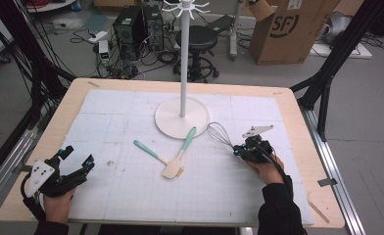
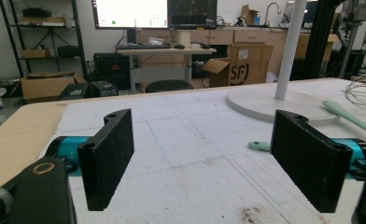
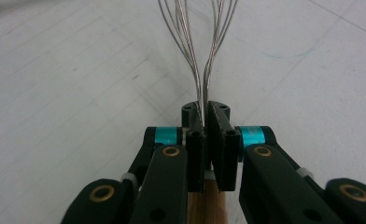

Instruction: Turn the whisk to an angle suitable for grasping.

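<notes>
A wire whisk (image 1: 219, 133) lies on the white mat right of centre. My right gripper (image 1: 239, 149) is shut on it where the wires meet the wooden handle. In the right gripper view the pads (image 3: 197, 140) pinch the neck of the whisk (image 3: 190, 46), the wires fan away ahead and the handle shows below the jaws. My left gripper (image 1: 78, 156) rests near the front left corner, open with nothing between its fingers (image 2: 109, 154). Two teal-handled spatulas (image 1: 173, 156) lie crossed at the middle of the mat.
A white hanging stand with a round base (image 1: 166, 125) and tall pole stands at the back centre of the mat. The wooden table edge (image 1: 43, 147) frames the mat. A stool (image 1: 196, 39), computers and a cardboard box (image 1: 288, 29) are on the floor beyond.
</notes>
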